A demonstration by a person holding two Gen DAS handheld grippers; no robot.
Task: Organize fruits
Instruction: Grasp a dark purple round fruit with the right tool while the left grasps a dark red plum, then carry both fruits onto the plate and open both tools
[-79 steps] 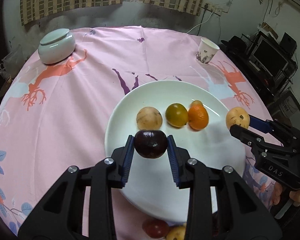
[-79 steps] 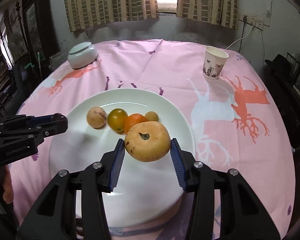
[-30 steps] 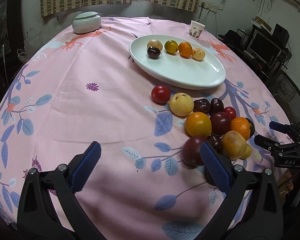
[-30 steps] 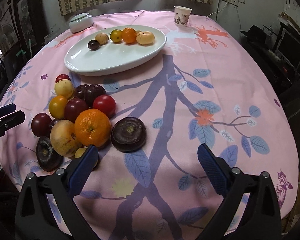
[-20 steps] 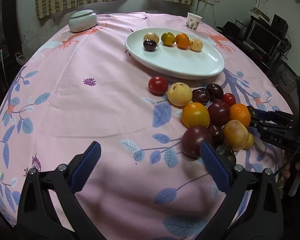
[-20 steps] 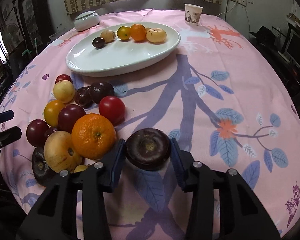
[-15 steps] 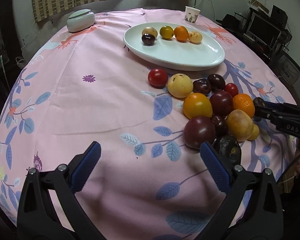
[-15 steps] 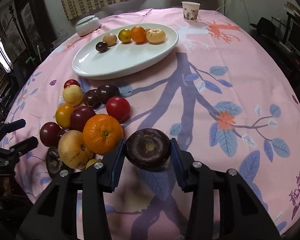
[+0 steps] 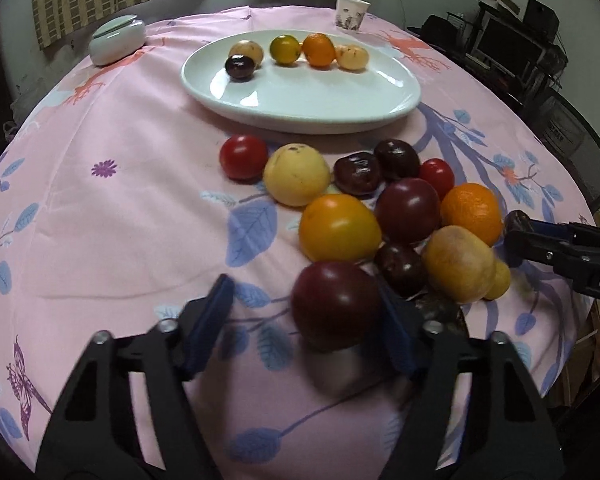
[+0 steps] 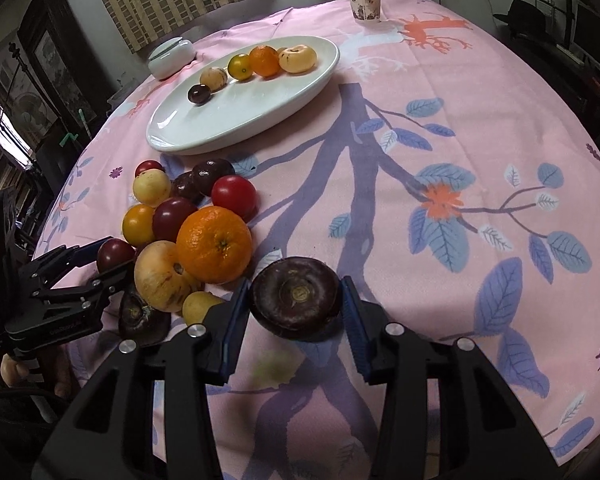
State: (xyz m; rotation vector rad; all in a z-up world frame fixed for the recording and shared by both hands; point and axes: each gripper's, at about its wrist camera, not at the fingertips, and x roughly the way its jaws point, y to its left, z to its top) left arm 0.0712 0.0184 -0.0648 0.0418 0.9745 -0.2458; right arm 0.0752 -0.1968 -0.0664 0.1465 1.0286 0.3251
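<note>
Both claws at the fruit pile, 1 fruit each.

Our left gripper (image 9: 306,310) is closing around a dark red plum (image 9: 336,304): the right pad touches it, the left pad looks clear, though blur hides the contact. Our right gripper (image 10: 296,312) is clenched on a flat dark purple fruit (image 10: 296,296), with an orange (image 10: 214,244) just left of its fingers and the white plate (image 10: 260,104) with 5 fruits far ahead.

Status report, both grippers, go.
Right gripper clamped on flat dark purple fruit. Left gripper jaws closing, dark red plum between them. Fruit pile crowds the plum's right side.
</note>
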